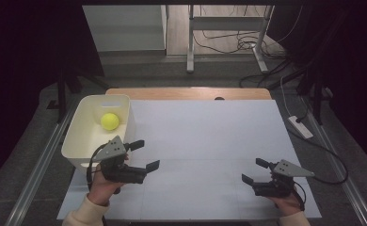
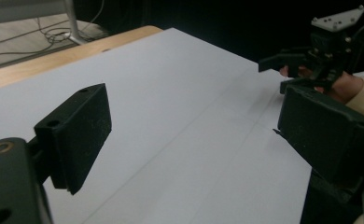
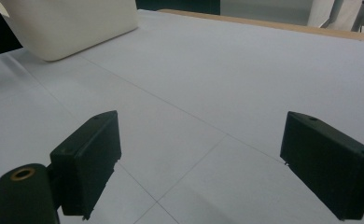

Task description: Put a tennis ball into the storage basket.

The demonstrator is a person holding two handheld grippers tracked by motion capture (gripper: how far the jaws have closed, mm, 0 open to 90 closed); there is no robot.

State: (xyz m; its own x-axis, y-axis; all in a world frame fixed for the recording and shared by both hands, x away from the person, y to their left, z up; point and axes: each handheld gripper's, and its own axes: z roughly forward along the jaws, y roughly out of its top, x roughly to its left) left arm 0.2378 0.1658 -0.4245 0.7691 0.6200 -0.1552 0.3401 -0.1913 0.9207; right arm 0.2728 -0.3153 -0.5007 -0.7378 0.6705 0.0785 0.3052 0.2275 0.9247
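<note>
A yellow-green ball [image 1: 109,121] lies inside a cream bin [image 1: 77,139] at the table's left side. My left gripper [image 1: 144,155] is held just right of the bin's near corner, low over the white sheet, its jaws open with nothing between them; its own view shows both pads [image 2: 80,135] apart over bare sheet. My right gripper [image 1: 255,171] rests near the front right of the sheet, jaws open and empty, pointing left. In the left gripper view the right gripper [image 2: 283,72] shows far off in a hand. The bin [image 3: 73,25] fills the upper left of the right gripper view.
A white sheet [image 1: 205,141] covers the wooden table [image 1: 186,92]. Metal rails run along both sides. A power strip [image 1: 300,126] and cables lie on the floor at right, and a desk frame [image 1: 226,42] stands beyond the table.
</note>
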